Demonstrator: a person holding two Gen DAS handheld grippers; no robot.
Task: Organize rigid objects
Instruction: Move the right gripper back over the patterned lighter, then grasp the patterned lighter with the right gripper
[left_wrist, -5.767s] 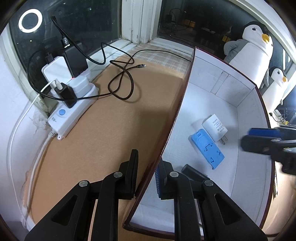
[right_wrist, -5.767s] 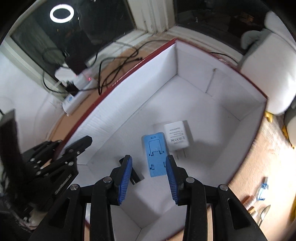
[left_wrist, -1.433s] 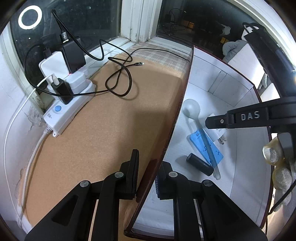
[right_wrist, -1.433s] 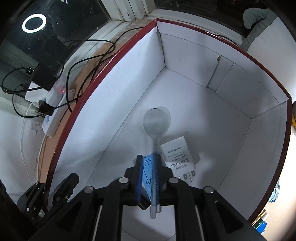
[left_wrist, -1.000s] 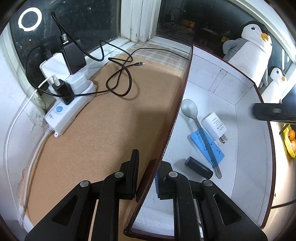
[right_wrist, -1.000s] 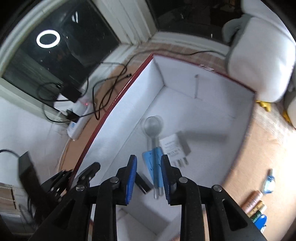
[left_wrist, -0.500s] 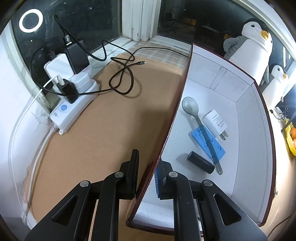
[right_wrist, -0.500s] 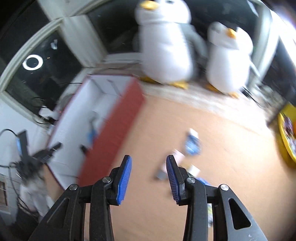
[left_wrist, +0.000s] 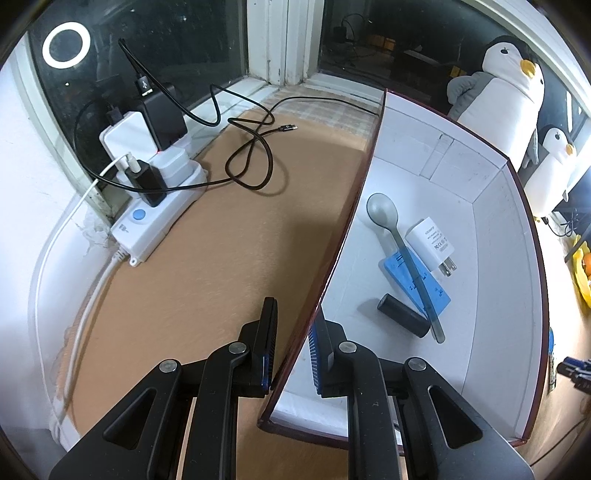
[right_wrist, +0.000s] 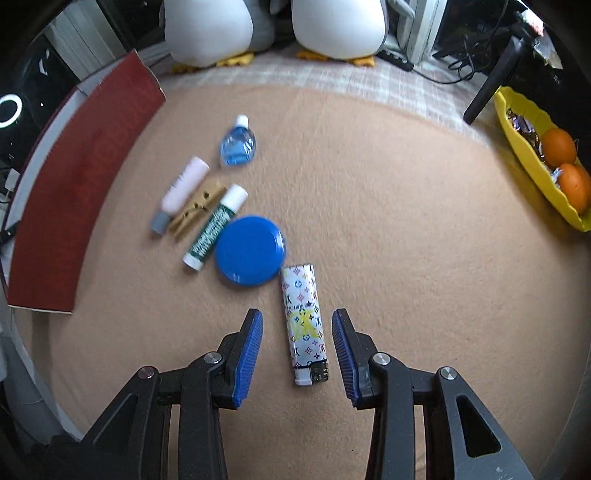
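My left gripper is shut on the left wall of the red box, one finger on each side. Inside the box lie a grey spoon, a white charger, a blue flat piece and a black cylinder. My right gripper is open and empty, its fingers on either side of a patterned lighter on the tan mat. Beyond lie a blue round lid, a green-labelled tube, a wooden clothespin, a pink tube and a small blue bottle.
A power strip with plugs and black cables lies left of the box. Penguin plush toys stand behind the mat. A yellow tray with oranges sits at the right. The box's red outer wall is at the left.
My right gripper left the spoon in the box, opened, swung out over the mat and came down around the lighter. My left gripper still holds the box wall.
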